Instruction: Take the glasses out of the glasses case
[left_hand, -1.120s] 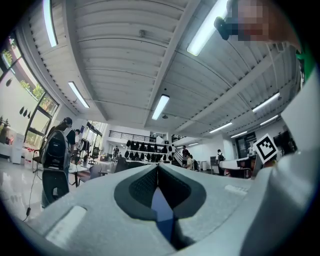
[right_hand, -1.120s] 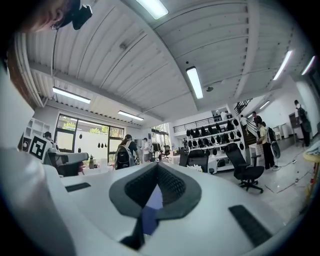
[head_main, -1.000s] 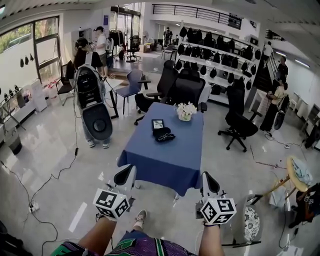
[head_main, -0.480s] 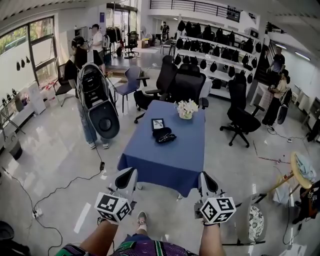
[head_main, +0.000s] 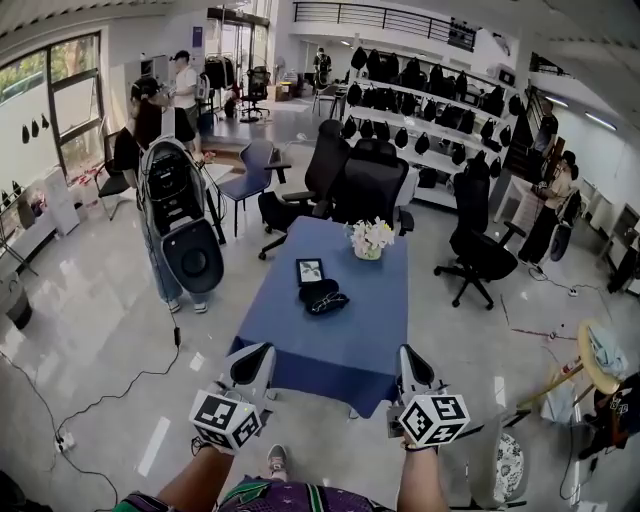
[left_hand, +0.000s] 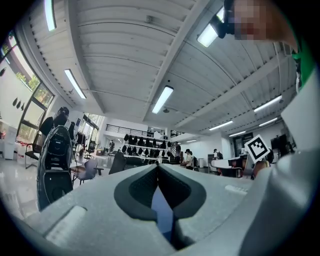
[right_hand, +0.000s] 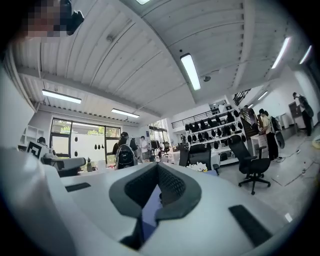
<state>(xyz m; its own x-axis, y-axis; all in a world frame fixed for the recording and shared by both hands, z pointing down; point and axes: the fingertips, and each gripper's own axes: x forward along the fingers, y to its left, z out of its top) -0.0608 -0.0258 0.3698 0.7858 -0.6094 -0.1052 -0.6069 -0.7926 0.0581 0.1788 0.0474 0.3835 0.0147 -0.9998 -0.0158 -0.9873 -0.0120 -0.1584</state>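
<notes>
A black glasses case lies open near the middle of the blue-clothed table, with what looks like dark glasses in it. Both grippers are held low at the table's near edge, well short of the case. My left gripper is shut and empty; in the left gripper view its jaws meet at the tips. My right gripper is shut and empty too, and in the right gripper view its tips touch, with only blue cloth showing in the gap behind them.
A small framed picture and a vase of white flowers stand beyond the case. Black office chairs crowd the table's far end. A large grey machine with a cable on the floor stands to the left. People stand further off.
The table has come nearer and lower in the head view as I walk toward it. Both grippers stay shut and now overlap its near edge.
</notes>
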